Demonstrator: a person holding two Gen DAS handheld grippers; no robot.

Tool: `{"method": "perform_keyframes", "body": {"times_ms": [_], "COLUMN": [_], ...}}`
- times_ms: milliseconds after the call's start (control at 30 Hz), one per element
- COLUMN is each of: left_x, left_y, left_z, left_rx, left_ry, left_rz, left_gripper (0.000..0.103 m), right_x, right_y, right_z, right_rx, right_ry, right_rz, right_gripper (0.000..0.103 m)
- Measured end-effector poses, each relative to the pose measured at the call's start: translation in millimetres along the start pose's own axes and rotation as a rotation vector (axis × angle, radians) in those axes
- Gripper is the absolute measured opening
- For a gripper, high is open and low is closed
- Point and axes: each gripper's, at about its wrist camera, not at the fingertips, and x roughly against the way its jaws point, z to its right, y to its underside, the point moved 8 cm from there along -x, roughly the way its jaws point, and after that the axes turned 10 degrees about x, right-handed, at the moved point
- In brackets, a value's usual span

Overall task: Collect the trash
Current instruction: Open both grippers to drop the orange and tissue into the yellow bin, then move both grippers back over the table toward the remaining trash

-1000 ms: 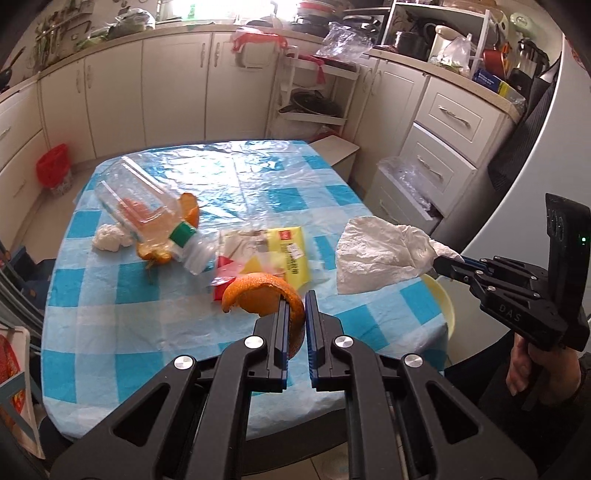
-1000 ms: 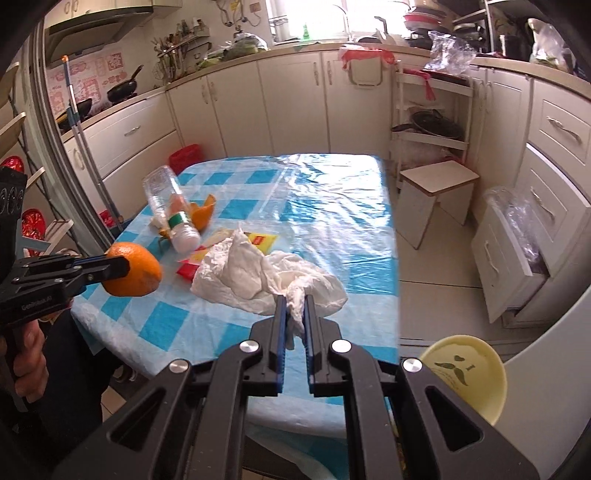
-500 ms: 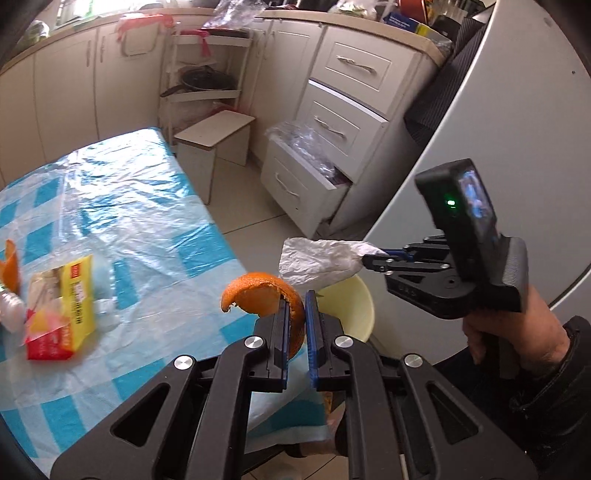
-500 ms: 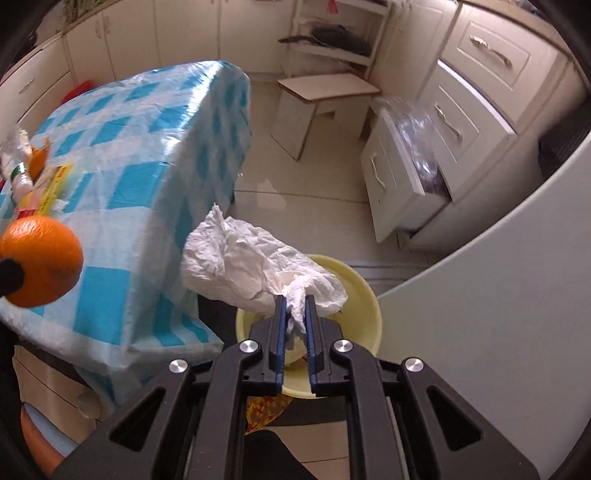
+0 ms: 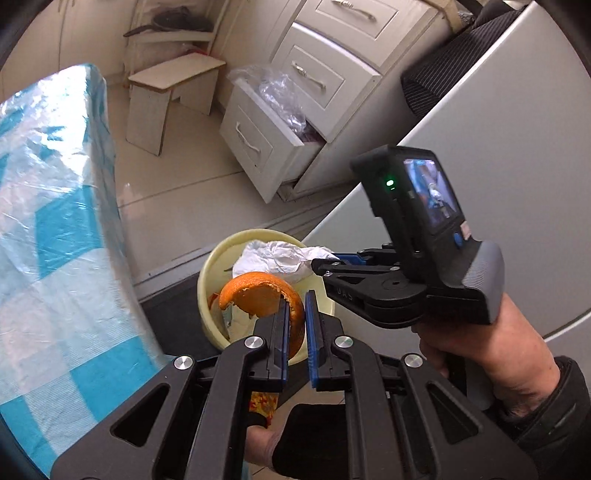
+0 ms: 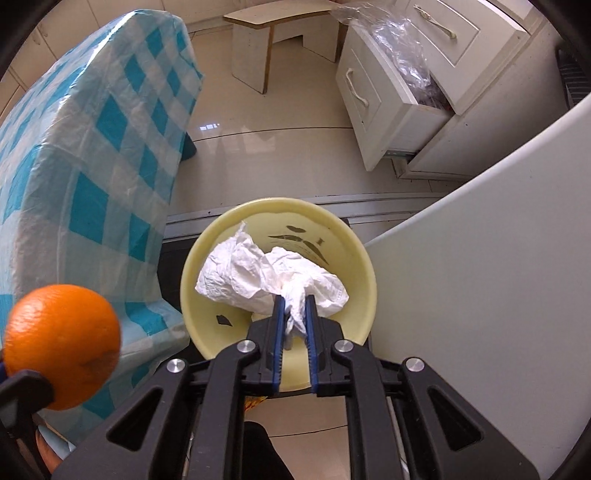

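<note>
My left gripper (image 5: 294, 299) is shut on an orange peel (image 5: 258, 291) and holds it over the near rim of a pale yellow bin (image 5: 210, 266) on the floor. My right gripper (image 6: 294, 306) is shut on a crumpled white tissue (image 6: 251, 277) that hangs inside the mouth of the yellow bin (image 6: 358, 258). The right gripper (image 5: 325, 263) comes in from the right in the left wrist view, with the tissue (image 5: 280, 256) at its tips. The peel (image 6: 62, 332) shows at the lower left in the right wrist view.
The table with a blue-checked cloth (image 6: 92, 122) stands left of the bin. A white fridge side (image 6: 480, 240) is close on the right. An open drawer with plastic bags (image 6: 399, 74) and a low stool (image 6: 269, 22) stand beyond on the tiled floor.
Both grippers have swung away from the table and down toward the bin. The tissue now hangs inside the bin's mouth and the peel is above its rim.
</note>
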Motion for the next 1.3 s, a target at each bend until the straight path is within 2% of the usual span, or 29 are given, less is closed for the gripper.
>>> {"method": "perform_keyframes", "body": {"times_ms": [33,100,233,267,300,367,467,567,700,833,967,1133,1200,1300], "left_x": [-7,-19,-46,-51,-56,-59,-59,-56,-38,4,72,163,196,240], "left_y": [-1,-2,-2,-3,-3,-1,-4,-8,-11,-8,2,20,28,42], "left_z": [1,-1,0,0,1,0,1,3,3,-2,-24,-75,-100,-134], "left_rx": [0.008,0.024,0.037,0.036,0.035,0.039,0.042,0.039,0.023,-0.036,-0.049,0.042,0.089,0.166], "left_ry": [0.002,0.004,-0.009,-0.018,-0.026,-0.032,-0.035,-0.026,-0.041,-0.115,-0.197,-0.295,-0.345,-0.424], "left_rz": [-0.011,-0.038,-0.099,-0.108,-0.119,-0.129,-0.127,-0.131,-0.099,-0.004,0.131,0.295,0.351,0.430], "left_gripper": [0.008,0.008,0.008,0.011,0.015,0.039,0.058,0.062,0.064,0.074,0.083,0.088,0.089,0.089], "right_x": [-2,-4,7,10,16,28,48,64,86,106,130,163,182,208], "right_y": [0,2,-1,-3,-5,-8,-15,-23,-34,-43,-53,-62,-62,-62], "right_z": [2,5,20,26,32,44,53,55,50,45,31,-2,-20,-47], "right_rx": [-0.007,-0.017,-0.080,-0.104,-0.129,-0.178,-0.224,-0.238,-0.227,-0.217,-0.193,-0.136,-0.116,-0.098], "right_ry": [-0.003,0.000,0.026,0.039,0.048,0.073,0.084,0.068,0.063,0.055,0.056,0.041,0.032,-0.001], "right_rz": [-0.005,-0.015,0.025,0.045,0.070,0.122,0.211,0.294,0.396,0.485,0.579,0.676,0.734,0.830], "right_gripper": [0.019,0.047,0.060,0.063,0.063,0.066,0.070,0.076,0.076,0.076,0.076,0.078,0.083,0.085]}}
